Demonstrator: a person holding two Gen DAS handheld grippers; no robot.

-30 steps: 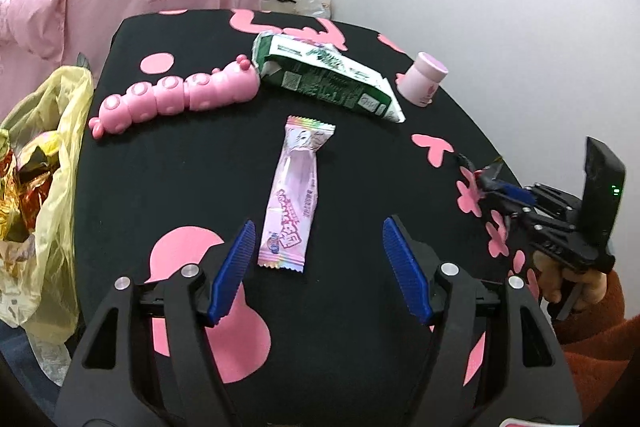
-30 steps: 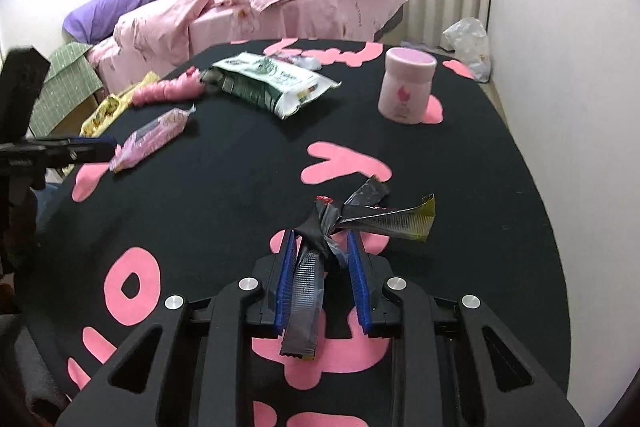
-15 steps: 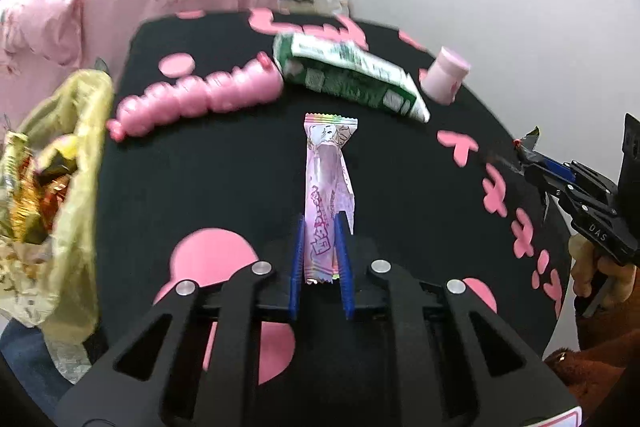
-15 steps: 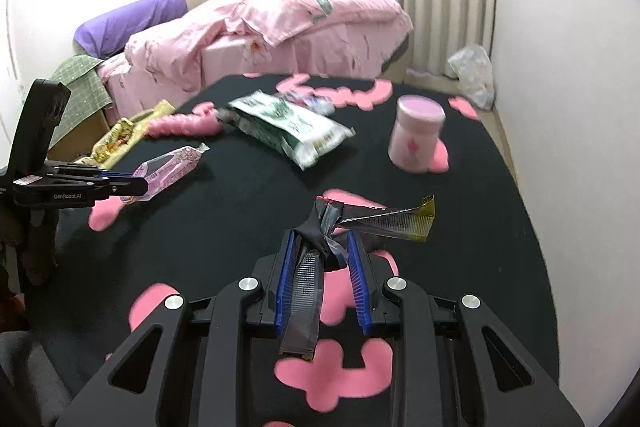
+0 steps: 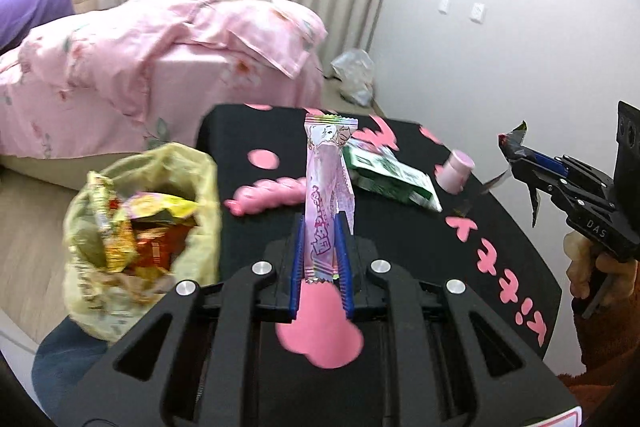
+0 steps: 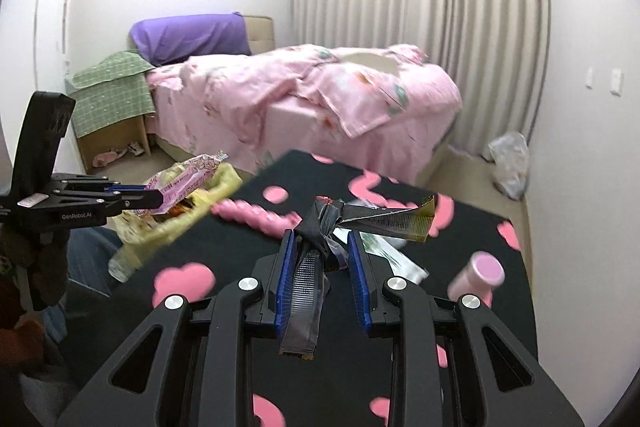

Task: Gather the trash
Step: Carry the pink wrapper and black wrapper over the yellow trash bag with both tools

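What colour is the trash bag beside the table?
Translucent pale yellow; the trash bag shows best in the left wrist view.

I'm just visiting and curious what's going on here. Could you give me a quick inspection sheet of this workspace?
Surface: black table with pink shapes.
Job's things: pink wrapper held up off the table; dark crumpled wrapper likewise; yellow trash bag at the table's left edge, holding wrappers.
Clutter: green packet, pink toy caterpillar, pink jar, all on the table.
Grippers: left gripper shut on the pink wrapper, its jaws having just closed; right gripper shut on the dark crumpled wrapper.
Cables: nothing seen.
Surroundings: bed with pink bedding, curtains, plastic bag on the floor.
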